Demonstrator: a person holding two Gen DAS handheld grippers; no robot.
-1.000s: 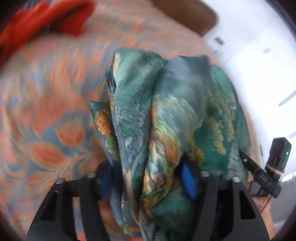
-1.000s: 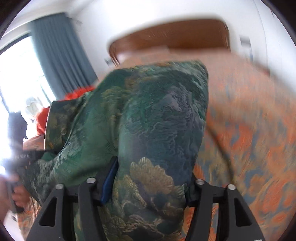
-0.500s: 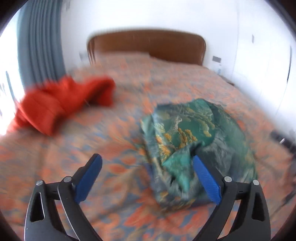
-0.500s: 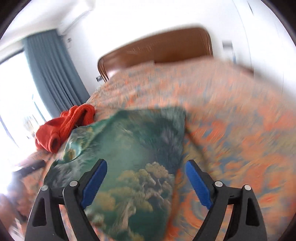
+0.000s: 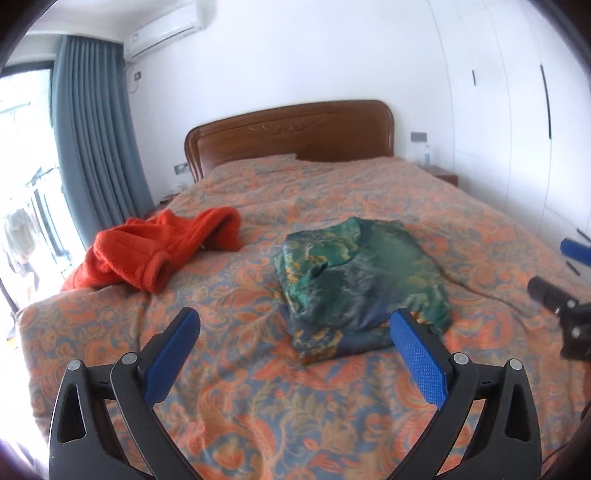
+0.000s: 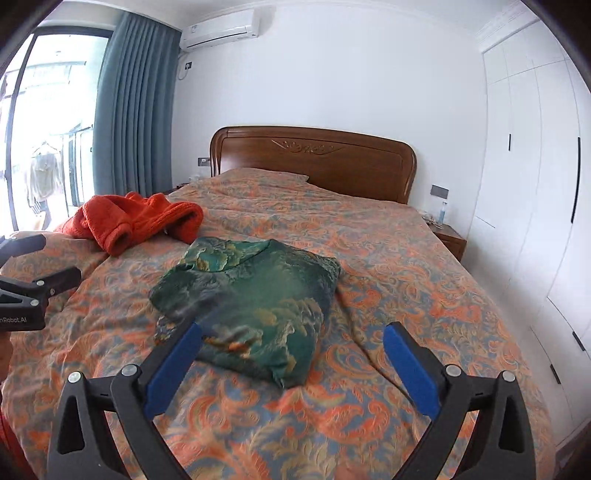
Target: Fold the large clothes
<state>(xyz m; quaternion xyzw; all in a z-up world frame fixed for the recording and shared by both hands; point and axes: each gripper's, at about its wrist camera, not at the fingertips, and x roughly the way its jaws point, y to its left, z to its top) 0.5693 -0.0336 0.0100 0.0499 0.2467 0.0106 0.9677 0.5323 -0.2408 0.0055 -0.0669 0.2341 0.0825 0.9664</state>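
Both wrist views look along the bed toward its carved wooden headboard (image 6: 314, 158). The folded green garment (image 6: 255, 295), a brocade with gold and blue landscape motifs, lies as a compact bundle on the orange floral bedspread (image 6: 406, 288), near the middle of the bed and free of both tools. The left gripper (image 5: 295, 332) is spread wide, its blue-padded fingers (image 5: 417, 358) apart above the bedspread and holding nothing; the green garment (image 5: 358, 277) lies just beyond them. The right gripper (image 6: 291, 343) is likewise spread and empty, with the near edge of the bundle showing between its fingers (image 6: 410, 365). A crumpled orange fleece garment (image 6: 136, 218) rests toward the left side of the bed, apart from the green bundle. At the left edge of the right wrist view the body of the other tool carries partly cut-off white lettering, legible as "nRobot.AI" (its first letters are out of frame). A wall air conditioner (image 6: 219, 27) hangs above a blue-grey curtain (image 6: 133, 110); its small label cannot be read. White wardrobe doors (image 6: 535, 166) line the right wall.
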